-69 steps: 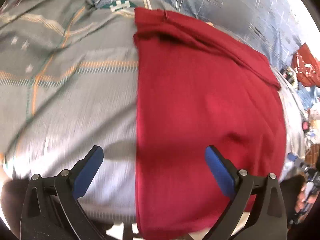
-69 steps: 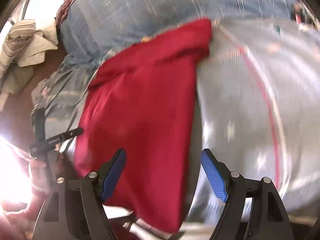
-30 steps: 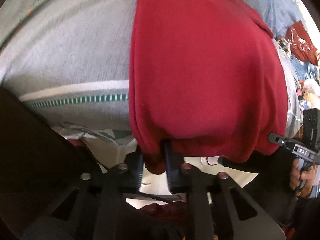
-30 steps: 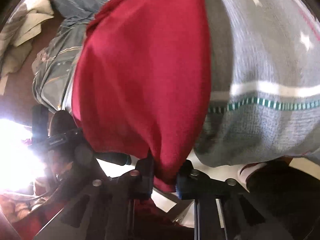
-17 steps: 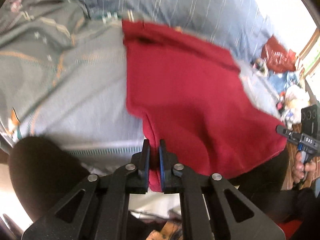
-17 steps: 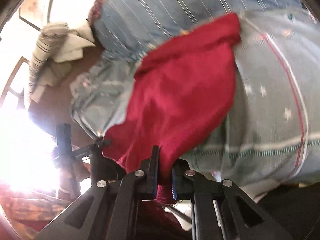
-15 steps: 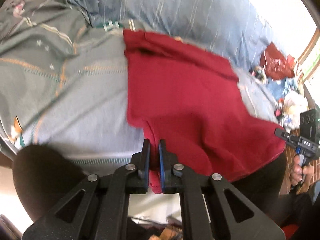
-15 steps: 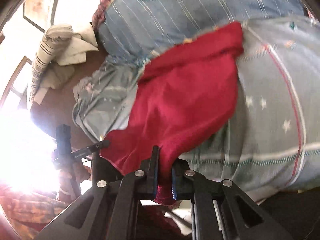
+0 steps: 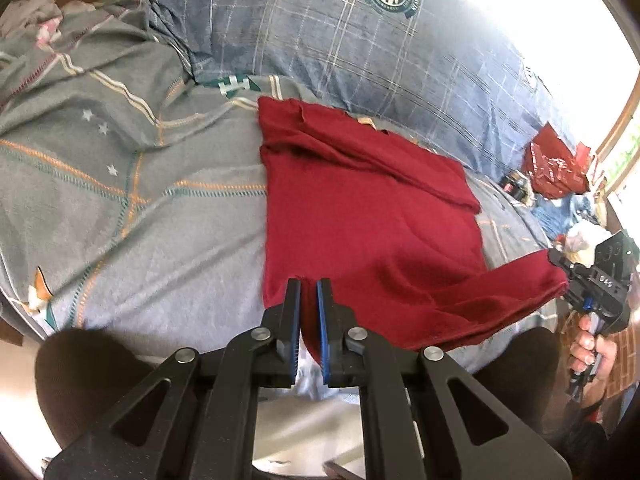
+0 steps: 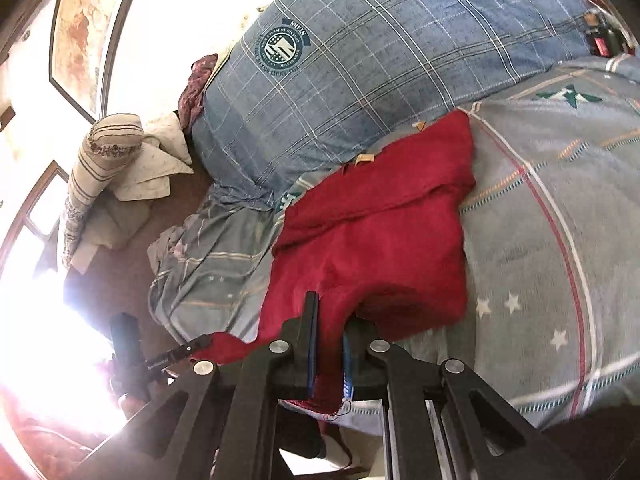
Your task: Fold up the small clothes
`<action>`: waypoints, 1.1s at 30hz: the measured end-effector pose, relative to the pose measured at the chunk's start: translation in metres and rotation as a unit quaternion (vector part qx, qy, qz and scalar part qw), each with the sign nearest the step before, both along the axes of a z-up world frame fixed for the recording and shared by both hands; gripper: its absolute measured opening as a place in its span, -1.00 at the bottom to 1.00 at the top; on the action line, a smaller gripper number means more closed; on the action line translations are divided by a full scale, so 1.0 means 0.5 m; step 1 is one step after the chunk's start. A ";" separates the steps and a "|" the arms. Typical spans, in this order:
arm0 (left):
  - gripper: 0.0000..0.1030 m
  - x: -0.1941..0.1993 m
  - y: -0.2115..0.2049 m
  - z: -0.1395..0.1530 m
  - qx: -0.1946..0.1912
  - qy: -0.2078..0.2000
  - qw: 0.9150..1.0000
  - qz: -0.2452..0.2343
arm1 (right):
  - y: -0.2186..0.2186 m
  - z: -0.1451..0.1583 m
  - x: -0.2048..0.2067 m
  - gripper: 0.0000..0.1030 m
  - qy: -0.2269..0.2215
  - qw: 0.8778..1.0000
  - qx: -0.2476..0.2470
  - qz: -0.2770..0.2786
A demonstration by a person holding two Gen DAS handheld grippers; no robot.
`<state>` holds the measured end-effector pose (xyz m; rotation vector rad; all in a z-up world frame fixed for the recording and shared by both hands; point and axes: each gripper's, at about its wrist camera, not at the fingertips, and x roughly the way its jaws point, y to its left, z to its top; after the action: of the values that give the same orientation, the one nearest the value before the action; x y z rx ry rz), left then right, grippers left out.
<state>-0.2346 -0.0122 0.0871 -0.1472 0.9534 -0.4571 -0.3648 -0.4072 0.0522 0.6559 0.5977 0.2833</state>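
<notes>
— Now, left gripper [image 9: 308, 286]: state?

— Clamped on the near hem of the red garment [image 9: 360, 216], cloth pinched between the blue pads. Right gripper [image 10: 329, 308] likewise, shut on the other near corner. A second ago both were down at the bed's edge with the hem hanging over it; 2.3 s ago both stood wide open above the cloth.

— And since?

— Both corners lifted. Hem off the bedspread [image 9: 120, 208], drawn up between the two tools, sagging a little in the middle. Far end, with its already turned-over band, flat on the bedspread just short of the blue checked pillow [image 9: 360, 40].

— Meaning for the fold?

— Grasp done, lift begun. My reading: the near half is to be carried over toward the pillow end and laid down, halving the piece.

— Risk?

— Uneven travel would skew the fold; the slack middle may crease.

— Surroundings?

— Red packet [image 9: 556, 168] far right on the bed, striped bolster [image 10: 100, 152] off to the side.
</notes>
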 end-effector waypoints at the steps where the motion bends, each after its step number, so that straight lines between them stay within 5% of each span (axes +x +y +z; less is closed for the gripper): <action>1: -0.89 0.002 -0.006 0.003 0.008 -0.007 1.000 0.000 | 0.001 0.003 0.007 -0.83 -0.001 1.000 -0.003 0.000; 7: -0.89 0.019 -0.013 0.000 0.002 -0.001 1.000 -0.013 | -0.001 0.009 0.030 -0.83 0.000 1.000 -0.010 0.005; 15: -0.89 0.085 0.009 -0.132 -0.077 0.130 0.989 -0.001 | -0.012 -0.031 0.083 -0.83 0.027 1.000 -0.010 0.008; 20: -0.86 0.116 0.011 -0.150 -0.102 0.144 0.984 0.023 | -0.015 -0.050 0.173 -0.83 0.059 0.997 -0.048 0.000; 22: -0.70 0.111 0.013 -0.129 -0.095 0.128 0.987 0.028 | -0.014 -0.065 0.201 -0.83 0.072 0.996 -0.054 -0.003; 26: 0.19 0.092 0.030 -0.102 -0.100 0.121 0.987 0.017 | -0.014 -0.092 0.218 -0.83 0.086 0.995 -0.051 -0.005; 30: 0.66 0.071 0.058 -0.089 -0.142 0.094 0.985 0.003 | -0.017 -0.100 0.218 -0.83 0.091 0.995 -0.046 -0.003; 33: 0.68 0.059 0.061 -0.085 -0.122 0.068 0.990 -0.028 | -0.019 -0.100 0.218 -0.82 0.092 0.995 -0.040 -0.003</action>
<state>-0.2050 0.0181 0.0445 -0.3773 1.0351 -0.6218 -0.2558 -0.4169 0.0022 0.6100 0.7791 0.1937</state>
